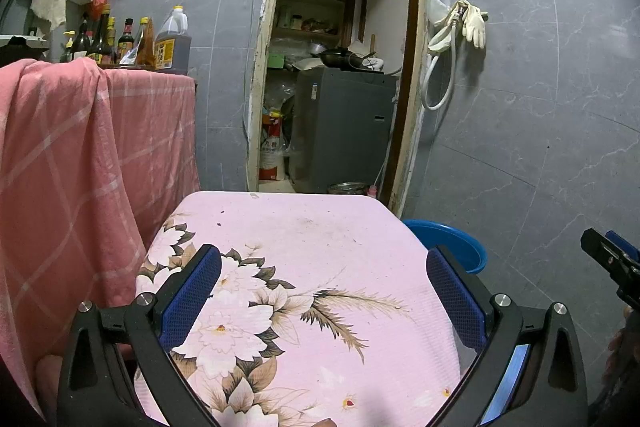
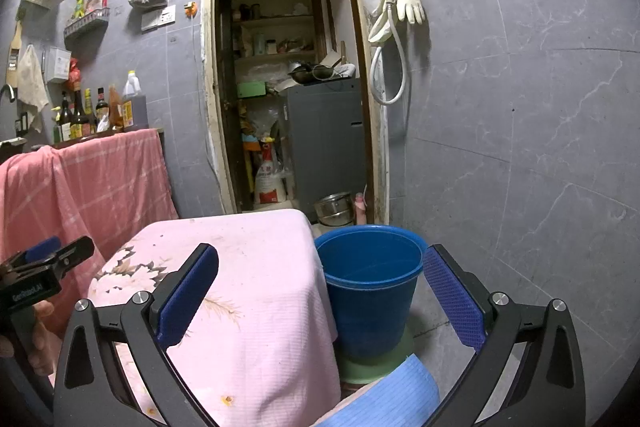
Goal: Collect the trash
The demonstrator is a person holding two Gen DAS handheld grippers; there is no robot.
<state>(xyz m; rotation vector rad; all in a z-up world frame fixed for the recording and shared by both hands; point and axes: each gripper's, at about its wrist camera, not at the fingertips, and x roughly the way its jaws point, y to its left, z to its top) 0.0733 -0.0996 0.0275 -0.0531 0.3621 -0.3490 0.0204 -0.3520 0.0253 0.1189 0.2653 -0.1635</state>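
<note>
Table [image 1: 320, 227]: landmark; pink flower cloth on top, soft, bumpy weave, a few dark specks + smudges. No big trash seen on it.
Red cloth [image 1: 80, 167]: left of table, hangs in folds; prob. covers a counter.
Left gripper [image 1: 324, 291]: over table's near edge, fingers spread wide, nothing between. Blue pads [image 1: 192, 299] look rough, for grip.
Right gripper [image 2: 320, 287]: over table's right edge, fingers spread wide, empty too.
Bucket [image 2: 370, 291]: right of table, just beside it, on green base. Blue plastic, round, smooth. Prob. for trash; inside looks dark, can't tell if it holds any.
Stage: fits trash all gone, or none found so far.
</note>
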